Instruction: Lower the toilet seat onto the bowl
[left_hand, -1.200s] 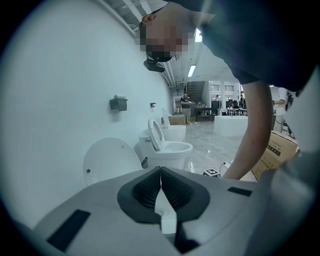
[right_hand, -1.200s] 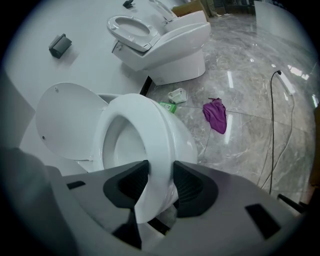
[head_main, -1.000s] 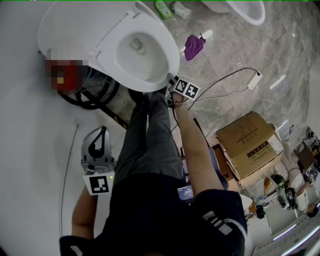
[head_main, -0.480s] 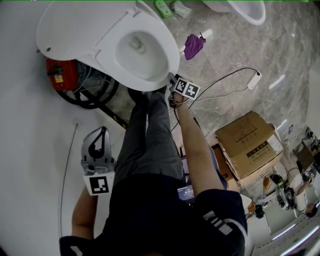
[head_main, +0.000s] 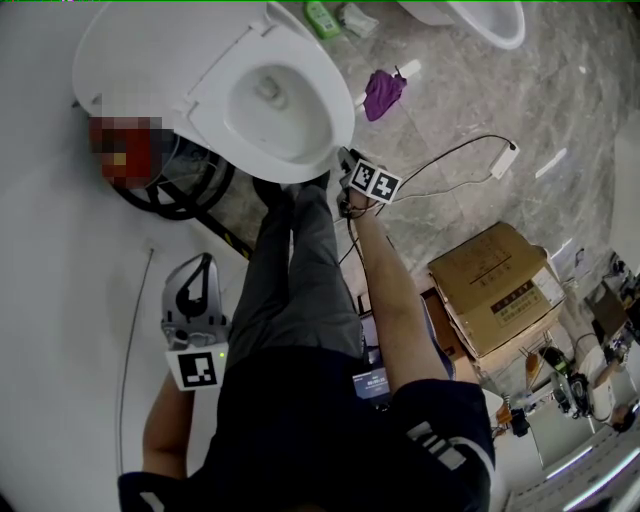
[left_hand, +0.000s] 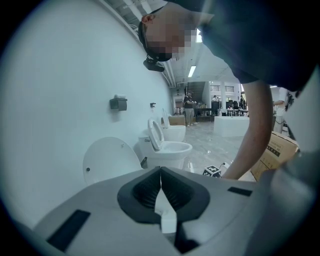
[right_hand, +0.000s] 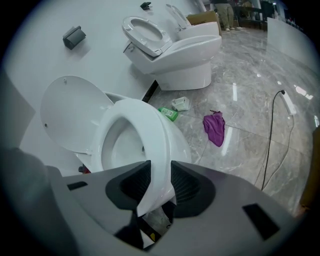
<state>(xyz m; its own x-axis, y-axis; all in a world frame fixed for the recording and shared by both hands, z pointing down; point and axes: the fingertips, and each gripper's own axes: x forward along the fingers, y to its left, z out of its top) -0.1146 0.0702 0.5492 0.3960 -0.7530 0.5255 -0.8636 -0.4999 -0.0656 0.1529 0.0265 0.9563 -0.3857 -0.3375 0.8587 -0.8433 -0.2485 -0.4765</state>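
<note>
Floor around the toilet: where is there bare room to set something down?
Bare marble floor lies between the purple cloth and the cable's white plug, and beyond that plug toward the far toilet. Crowded: by the green bottle, the black hoses, and around the cardboard box.

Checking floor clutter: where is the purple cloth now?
Head view, upper middle: the purple cloth lies on the grey floor just right of the toilet seat, with a green item beyond it.

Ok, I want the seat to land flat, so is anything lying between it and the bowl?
Nothing visible does. The bowl looks clear through the ring of the seat. The right gripper, whose jaws have just been closing, grips the seat's front edge and hides the gap right there.
</note>
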